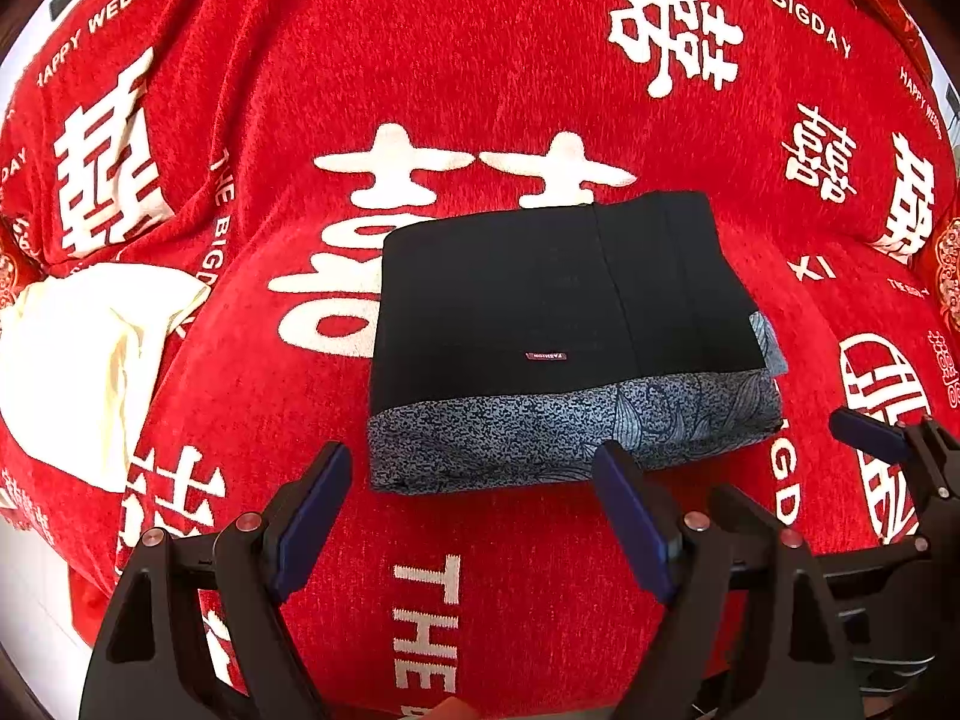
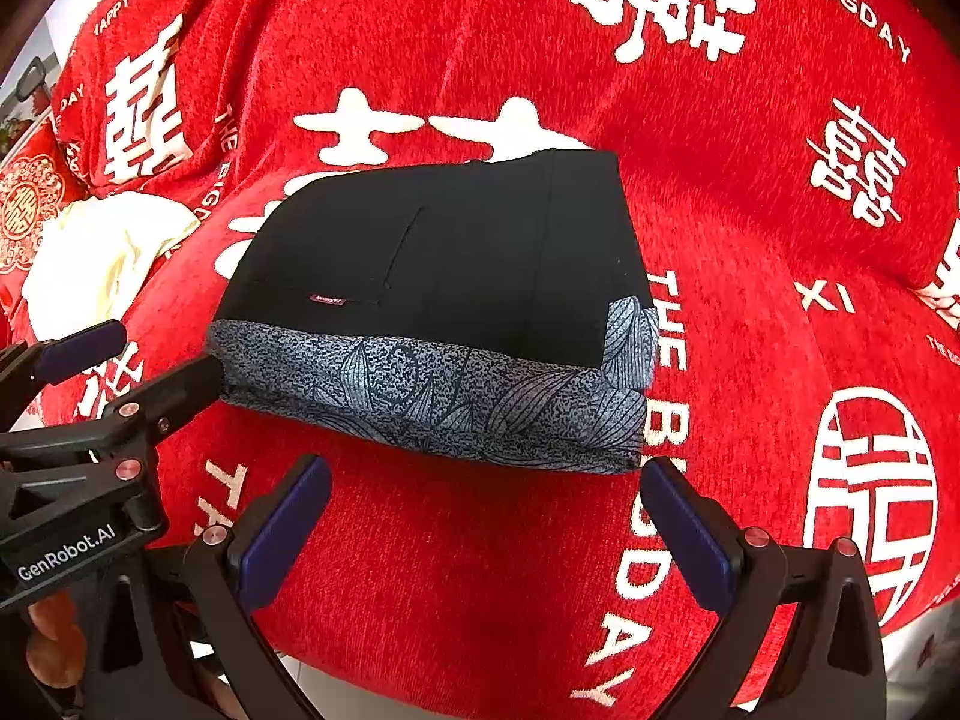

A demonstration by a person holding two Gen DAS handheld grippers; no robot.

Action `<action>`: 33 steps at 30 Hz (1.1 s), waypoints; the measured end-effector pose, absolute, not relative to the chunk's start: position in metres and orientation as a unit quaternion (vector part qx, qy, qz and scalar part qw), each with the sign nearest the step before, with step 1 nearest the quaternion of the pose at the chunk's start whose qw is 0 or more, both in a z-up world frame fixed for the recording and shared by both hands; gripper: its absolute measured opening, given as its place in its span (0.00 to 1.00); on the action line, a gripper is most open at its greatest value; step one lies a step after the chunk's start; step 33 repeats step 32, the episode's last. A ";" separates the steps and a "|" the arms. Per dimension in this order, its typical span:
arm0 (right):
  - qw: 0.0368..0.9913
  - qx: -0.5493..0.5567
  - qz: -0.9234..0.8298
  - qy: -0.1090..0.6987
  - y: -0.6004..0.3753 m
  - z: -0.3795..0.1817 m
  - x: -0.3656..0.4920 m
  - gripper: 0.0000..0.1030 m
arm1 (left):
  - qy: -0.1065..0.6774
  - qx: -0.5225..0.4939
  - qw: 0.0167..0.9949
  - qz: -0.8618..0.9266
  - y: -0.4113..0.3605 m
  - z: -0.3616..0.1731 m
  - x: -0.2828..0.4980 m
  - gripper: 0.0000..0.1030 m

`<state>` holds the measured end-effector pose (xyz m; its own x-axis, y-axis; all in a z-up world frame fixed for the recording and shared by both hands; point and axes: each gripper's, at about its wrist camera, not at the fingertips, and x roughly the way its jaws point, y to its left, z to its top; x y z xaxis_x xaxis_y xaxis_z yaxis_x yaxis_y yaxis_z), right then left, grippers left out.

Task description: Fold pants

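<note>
While both claws gape — pants (image 1: 564, 324) lie folded.

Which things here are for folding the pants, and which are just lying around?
For the job:
- pants, already folded in a neat stack
- left gripper, open, holding nothing
- right gripper, open, holding nothing

Just lying about:
- cream cloth, crumpled off to the left
- red blanket under everything
- red cushion at the far left
</note>
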<state>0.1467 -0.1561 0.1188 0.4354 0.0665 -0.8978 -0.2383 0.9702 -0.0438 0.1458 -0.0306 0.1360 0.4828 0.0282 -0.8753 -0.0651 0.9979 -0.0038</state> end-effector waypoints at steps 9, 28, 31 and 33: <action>0.842 -0.080 0.091 0.525 -0.157 0.118 0.149 1.00 | 0.509 -0.017 0.860 0.025 -0.033 0.135 0.147 0.83; 0.842 -0.081 0.092 0.526 -0.157 0.117 0.149 1.00 | 0.507 -0.018 0.861 0.026 -0.032 0.134 0.147 0.86; 0.841 -0.079 0.092 0.527 -0.158 0.117 0.149 1.00 | 0.502 -0.016 0.864 0.025 -0.032 0.135 0.146 0.86; 0.841 -0.079 0.091 0.528 -0.158 0.116 0.149 1.00 | 0.503 -0.015 0.864 0.024 -0.033 0.134 0.146 0.86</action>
